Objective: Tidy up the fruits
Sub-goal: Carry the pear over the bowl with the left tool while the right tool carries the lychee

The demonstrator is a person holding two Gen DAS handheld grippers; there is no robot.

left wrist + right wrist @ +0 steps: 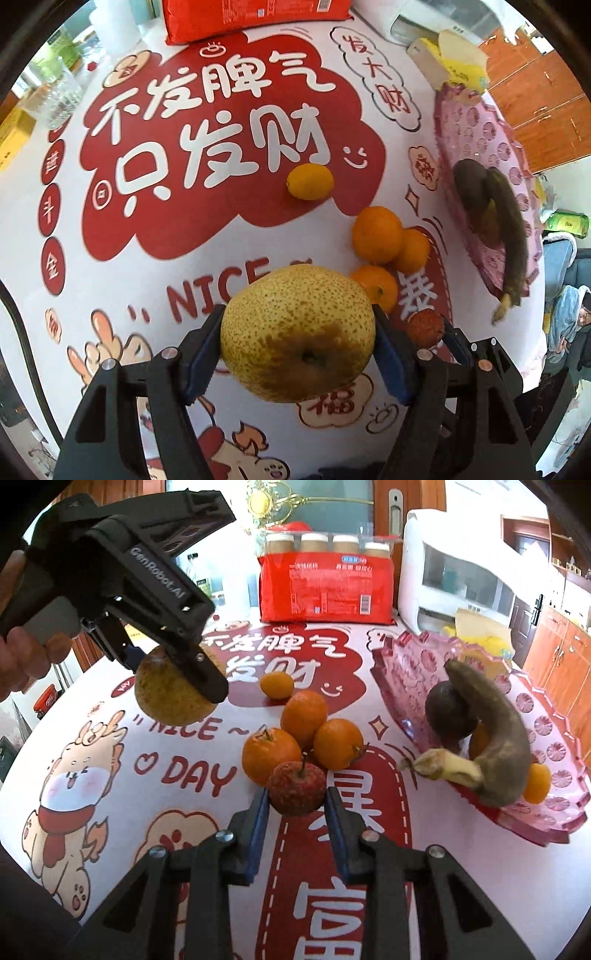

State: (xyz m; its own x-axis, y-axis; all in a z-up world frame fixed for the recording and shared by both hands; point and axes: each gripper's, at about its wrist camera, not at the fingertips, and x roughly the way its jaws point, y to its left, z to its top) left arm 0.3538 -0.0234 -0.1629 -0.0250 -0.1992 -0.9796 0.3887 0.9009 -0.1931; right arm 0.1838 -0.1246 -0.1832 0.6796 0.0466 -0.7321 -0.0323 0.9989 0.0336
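The speckled yellow pear (298,334) hangs clear above the tablecloth (229,288), clamped at its two sides by the blue pads of the left gripper (299,354), which a hand (22,653) holds pointing steeply down. Just to its right on the cloth sit three oranges (306,734) bunched together and touching, with a small yellow-orange citrus (310,181) lying apart beyond them. Pressed against the near side of the oranges is a small red fruit (296,788) with a stem, and the right gripper (297,801) has its pads closed against both flanks of it; whether that fruit is off the cloth cannot be told. Further right stands a pink tray (554,775) already carrying a browned banana (506,738), a dark round fruit (448,709) and at least one small orange fruit (537,782). The banana's stem end reaches out past the tray's near rim toward the oranges. At the table's far side stand a red pack (327,587) and a white appliance (454,572). The cloth left of the oranges, under the pear, lies open.
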